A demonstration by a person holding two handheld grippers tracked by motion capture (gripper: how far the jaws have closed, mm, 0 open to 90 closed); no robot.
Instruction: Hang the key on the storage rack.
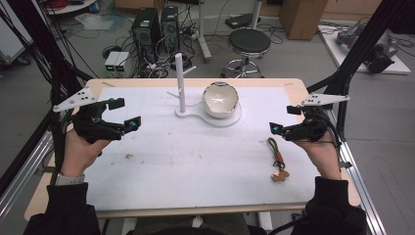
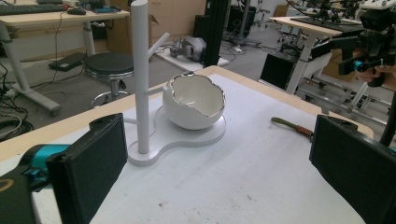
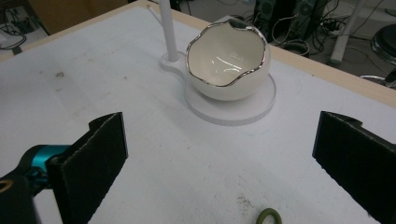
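Over the counter's side edges I hold both tongs, left and right, wide open and empty; I judge nothing begun, next likely reaching the keychain near the right edge.

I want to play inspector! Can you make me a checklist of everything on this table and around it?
Surface: white table, a few small dirt specks.
Job's things: white stand with an upright post; eggshell-shaped bowl sitting upright on the stand's round base; keychain strap lying flat near the right side.
Clutter: nothing seen.
Grippers: left gripper and right gripper both open, holding nothing, above the table.
Cables: tangled on the floor behind.
Surroundings: stool, computer towers, cardboard box.
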